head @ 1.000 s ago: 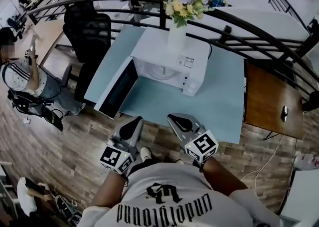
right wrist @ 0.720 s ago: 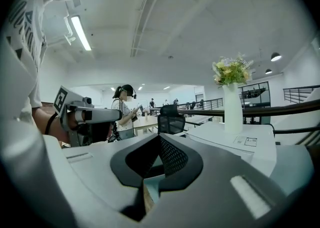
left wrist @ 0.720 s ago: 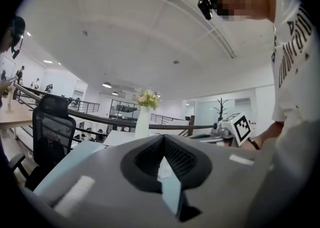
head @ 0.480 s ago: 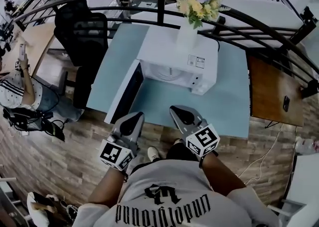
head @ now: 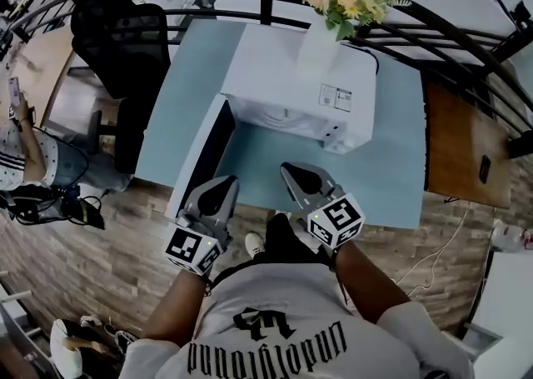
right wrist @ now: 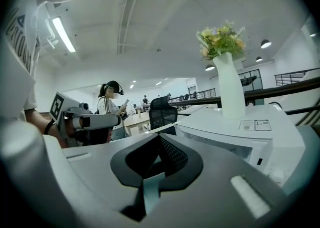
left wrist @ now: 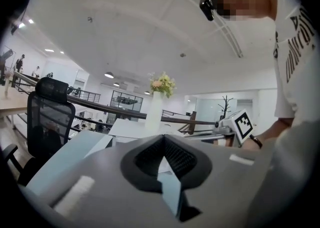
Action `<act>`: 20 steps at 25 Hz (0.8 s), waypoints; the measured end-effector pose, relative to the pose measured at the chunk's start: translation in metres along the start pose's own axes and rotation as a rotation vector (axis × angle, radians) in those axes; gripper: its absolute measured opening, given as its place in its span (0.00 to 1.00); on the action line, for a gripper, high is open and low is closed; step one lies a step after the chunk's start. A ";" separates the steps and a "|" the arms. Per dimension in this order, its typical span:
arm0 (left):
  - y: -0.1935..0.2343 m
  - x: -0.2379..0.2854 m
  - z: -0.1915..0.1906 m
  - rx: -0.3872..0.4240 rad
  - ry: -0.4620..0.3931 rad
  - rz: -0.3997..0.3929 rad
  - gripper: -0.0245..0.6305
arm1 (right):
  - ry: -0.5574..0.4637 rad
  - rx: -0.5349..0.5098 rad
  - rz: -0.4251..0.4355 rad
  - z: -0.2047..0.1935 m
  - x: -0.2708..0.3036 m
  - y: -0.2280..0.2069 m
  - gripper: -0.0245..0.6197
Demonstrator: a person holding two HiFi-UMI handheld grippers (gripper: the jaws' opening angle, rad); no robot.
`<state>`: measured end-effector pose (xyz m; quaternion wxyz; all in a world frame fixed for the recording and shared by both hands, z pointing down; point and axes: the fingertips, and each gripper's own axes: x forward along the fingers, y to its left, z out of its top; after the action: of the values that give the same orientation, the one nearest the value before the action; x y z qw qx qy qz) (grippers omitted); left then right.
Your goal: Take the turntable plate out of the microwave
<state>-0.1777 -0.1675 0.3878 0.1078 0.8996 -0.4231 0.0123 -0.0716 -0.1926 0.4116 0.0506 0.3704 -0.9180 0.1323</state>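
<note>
Both hand-held grippers, left and right, have their jaws squeezed together with nothing in them, held side by side at the near edge of the light blue table. Past them sits the white microwave, its dark door swung open to the left. The turntable plate can't really be made out, since the cavity is only a sliver from above. There are two stickers on top, print too small to read. A white vase of flowers stands just behind them.

Door open L of microwave mouth, front approach free; vase on top.
</note>
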 end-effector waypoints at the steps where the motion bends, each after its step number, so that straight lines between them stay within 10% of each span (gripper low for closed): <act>1: 0.004 0.007 -0.004 -0.002 0.007 0.000 0.11 | 0.007 0.014 -0.001 -0.004 0.005 -0.008 0.04; 20: 0.067 0.121 -0.076 -0.041 0.086 0.033 0.11 | 0.101 0.526 -0.014 -0.126 0.094 -0.124 0.13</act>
<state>-0.1456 -0.2852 0.4884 0.1442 0.8887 -0.4330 0.0439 -0.0540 -0.3061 0.5757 -0.0006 0.3699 -0.8459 0.3842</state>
